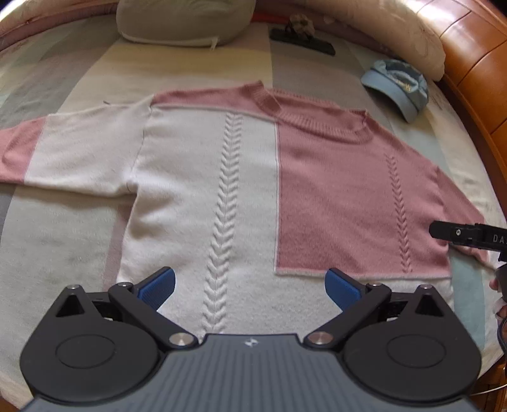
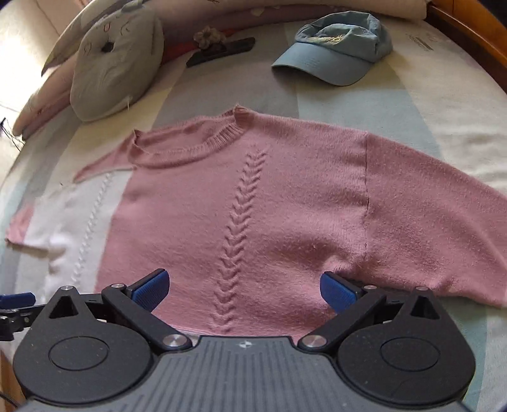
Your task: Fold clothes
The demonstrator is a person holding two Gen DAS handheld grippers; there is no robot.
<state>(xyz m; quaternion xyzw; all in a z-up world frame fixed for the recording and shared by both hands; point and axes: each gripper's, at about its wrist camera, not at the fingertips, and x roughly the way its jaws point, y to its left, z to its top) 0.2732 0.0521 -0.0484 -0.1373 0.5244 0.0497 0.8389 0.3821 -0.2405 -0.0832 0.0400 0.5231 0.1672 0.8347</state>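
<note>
Left tool [image 1: 250, 286]: blue pads spread wide apart, nothing between them, hovering over the white lower half of the sweater [image 1: 221, 190] near its hem. The white cable-knit braid runs up between the fingers in that view.

Right tool [image 2: 244, 289]: pads likewise wide apart, empty, over the pink panel near the hem, pink braid centred between the fingers. The right pad sits close to a small wrinkle by the armpit seam; cannot tell if it touches the fabric. In the left view, the right tool's black body pokes in from the right edge, over the pink sleeve end. In the right view, the left tool's blue tip shows at the far left edge, low.

Sweater lies flat, front up, spread on the bed [image 1: 47, 253], both sleeves out sideways. Colour-blocked: pink collar, yoke and one side, white on the other; the far sleeve is white with a pink cuff end. No fold in it.

Beyond the collar: blue cap [image 2: 336, 47] on the striped sheet, apart from the sweater. A black flat object [image 2: 221, 50] with a small grey knitted flower on it lies near the headboard end. Grey plush cushion [image 2: 117, 60] with a stitched face, just off the white shoulder. Wooden bed frame [image 1: 475, 73] curves along the right side, a pale pillow [image 1: 396, 28] against it.
</note>
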